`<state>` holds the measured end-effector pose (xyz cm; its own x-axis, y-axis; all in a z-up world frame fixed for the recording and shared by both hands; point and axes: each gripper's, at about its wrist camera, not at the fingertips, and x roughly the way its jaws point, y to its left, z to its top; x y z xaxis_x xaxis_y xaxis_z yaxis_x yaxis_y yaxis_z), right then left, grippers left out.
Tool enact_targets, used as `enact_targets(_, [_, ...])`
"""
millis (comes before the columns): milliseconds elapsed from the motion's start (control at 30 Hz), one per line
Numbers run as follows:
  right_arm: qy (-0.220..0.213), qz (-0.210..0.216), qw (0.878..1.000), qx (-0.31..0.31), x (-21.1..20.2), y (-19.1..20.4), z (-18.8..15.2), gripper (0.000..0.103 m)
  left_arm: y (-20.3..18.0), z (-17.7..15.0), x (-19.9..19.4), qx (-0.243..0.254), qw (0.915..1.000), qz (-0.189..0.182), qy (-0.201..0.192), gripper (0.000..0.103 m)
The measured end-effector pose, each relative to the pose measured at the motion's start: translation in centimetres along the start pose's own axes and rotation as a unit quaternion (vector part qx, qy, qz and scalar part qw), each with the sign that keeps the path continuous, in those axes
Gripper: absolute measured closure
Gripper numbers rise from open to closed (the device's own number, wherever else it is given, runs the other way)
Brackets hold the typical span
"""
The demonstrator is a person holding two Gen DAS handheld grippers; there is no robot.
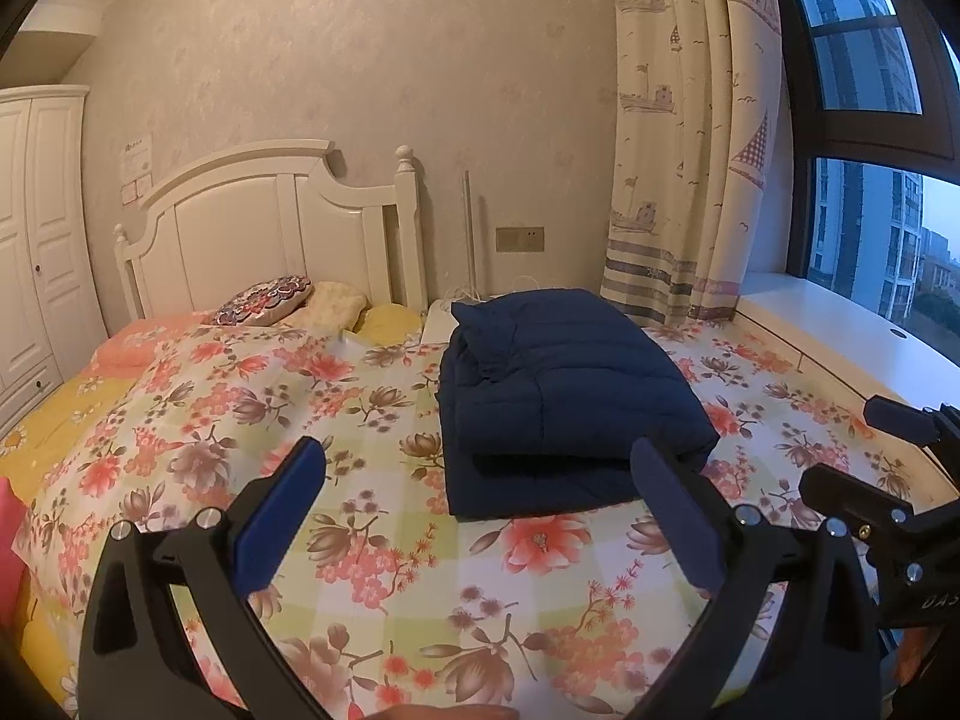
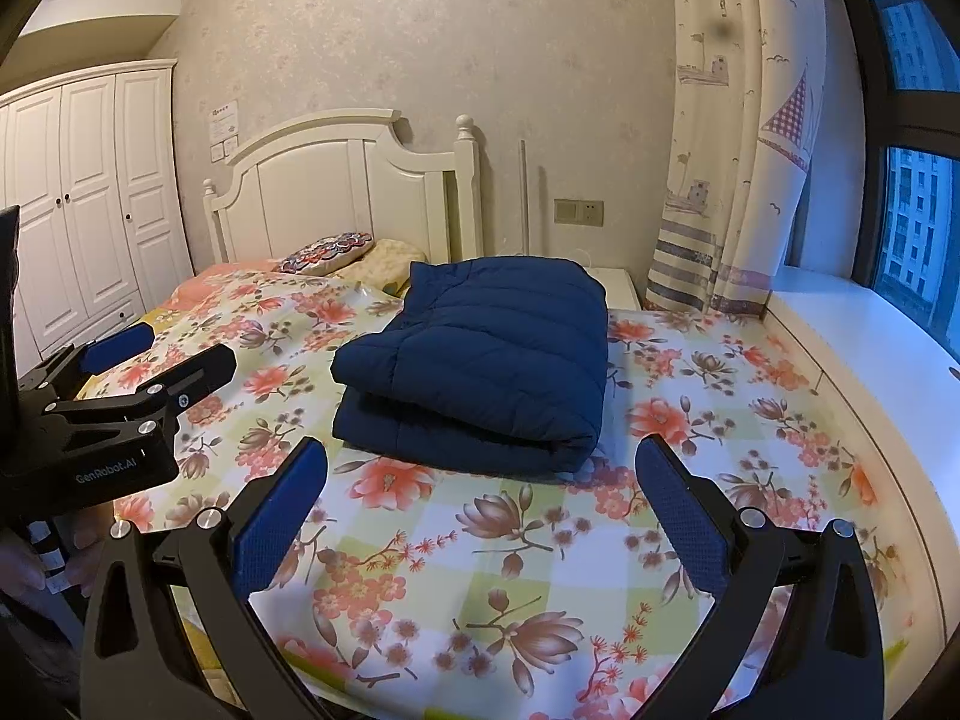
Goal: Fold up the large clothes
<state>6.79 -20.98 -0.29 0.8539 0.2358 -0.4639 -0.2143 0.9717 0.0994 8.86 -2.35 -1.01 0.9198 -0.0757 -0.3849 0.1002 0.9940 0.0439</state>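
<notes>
A navy blue quilted jacket (image 1: 558, 384) lies folded into a thick rectangular bundle on the flowered bedspread (image 1: 336, 420); it also shows in the right wrist view (image 2: 492, 360). My left gripper (image 1: 480, 468) is open and empty, held above the bed just short of the bundle's near edge. My right gripper (image 2: 480, 468) is open and empty, also just short of the bundle. The left gripper shows at the left edge of the right wrist view (image 2: 150, 360). The right gripper shows at the right edge of the left wrist view (image 1: 864, 450).
A white headboard (image 1: 270, 228) and pillows (image 1: 264, 300) stand at the far end. A white nightstand (image 2: 618, 288), curtain (image 1: 678, 150) and white window ledge (image 1: 852, 336) are on the right. A white wardrobe (image 2: 84, 198) is on the left.
</notes>
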Motion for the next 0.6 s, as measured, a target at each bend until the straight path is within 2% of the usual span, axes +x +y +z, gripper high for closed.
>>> enact_targets(600, [-0.002,0.002,1.000,0.003,-0.08,-0.03,0.03,0.004,0.00,-0.12,0.04,0.002,1.0000,-0.001,0.002,0.002])
